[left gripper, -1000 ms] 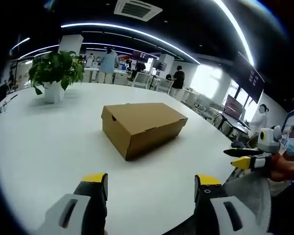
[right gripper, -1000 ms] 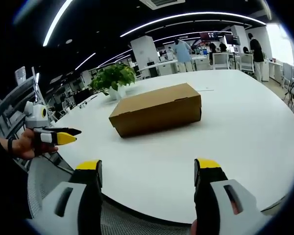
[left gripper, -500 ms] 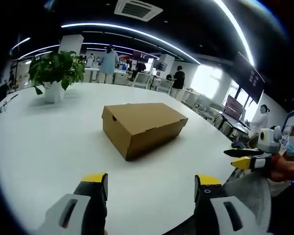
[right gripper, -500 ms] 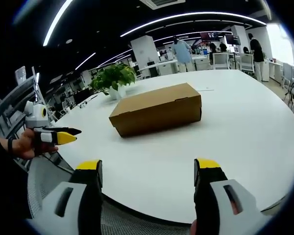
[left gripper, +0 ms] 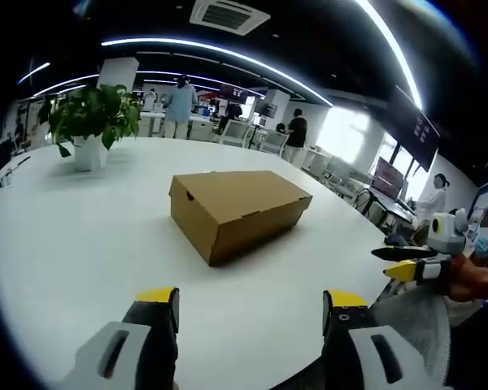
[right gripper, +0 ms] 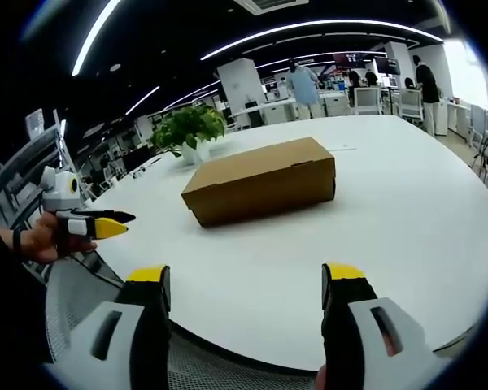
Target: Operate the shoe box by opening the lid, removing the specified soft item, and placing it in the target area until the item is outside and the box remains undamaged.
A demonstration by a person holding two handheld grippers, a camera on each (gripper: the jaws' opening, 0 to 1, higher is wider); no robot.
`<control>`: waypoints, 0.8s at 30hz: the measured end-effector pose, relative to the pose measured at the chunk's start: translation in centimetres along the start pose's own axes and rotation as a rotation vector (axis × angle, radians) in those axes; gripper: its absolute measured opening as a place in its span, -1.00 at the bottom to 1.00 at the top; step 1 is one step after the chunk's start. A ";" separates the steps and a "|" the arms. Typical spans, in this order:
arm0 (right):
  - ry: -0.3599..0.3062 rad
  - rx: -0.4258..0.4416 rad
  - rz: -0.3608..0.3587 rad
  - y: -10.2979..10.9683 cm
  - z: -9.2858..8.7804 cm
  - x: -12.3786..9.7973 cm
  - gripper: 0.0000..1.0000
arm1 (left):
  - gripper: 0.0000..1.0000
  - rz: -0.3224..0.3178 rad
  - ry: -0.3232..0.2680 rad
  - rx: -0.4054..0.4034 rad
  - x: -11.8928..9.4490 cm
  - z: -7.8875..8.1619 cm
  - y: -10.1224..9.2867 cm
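While the lid is shut, nothing of the task is done.
Plant (left gripper: 93,122): far ahead-left of the left gripper (left gripper: 250,313).
Left gripper: jaws wide apart, empty.
Box (left gripper: 238,210): on the table (left gripper: 65,244), ahead of both tools, untouched; long axis slants, one corner toward the left gripper.
Right gripper (right gripper: 246,292): jaws spread, empty; box broadside ahead.
Left to do: open lid, lift item, place it.
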State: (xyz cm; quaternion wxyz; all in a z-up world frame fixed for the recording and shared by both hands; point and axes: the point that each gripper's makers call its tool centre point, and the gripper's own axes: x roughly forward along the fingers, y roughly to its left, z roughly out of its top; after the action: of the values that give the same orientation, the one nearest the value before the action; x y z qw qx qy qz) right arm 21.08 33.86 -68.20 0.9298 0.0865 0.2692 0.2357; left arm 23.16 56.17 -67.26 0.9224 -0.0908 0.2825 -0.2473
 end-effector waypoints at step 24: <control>0.029 -0.012 0.030 0.5 -0.2 0.6 0.49 | 0.47 0.009 0.017 -0.027 0.2 -0.2 0.3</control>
State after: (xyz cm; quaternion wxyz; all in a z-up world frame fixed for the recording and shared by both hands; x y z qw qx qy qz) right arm 21.21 34.63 -68.52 0.9228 0.0815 0.2797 0.2522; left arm 23.34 56.31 -67.62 0.9197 -0.1002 0.2939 -0.2402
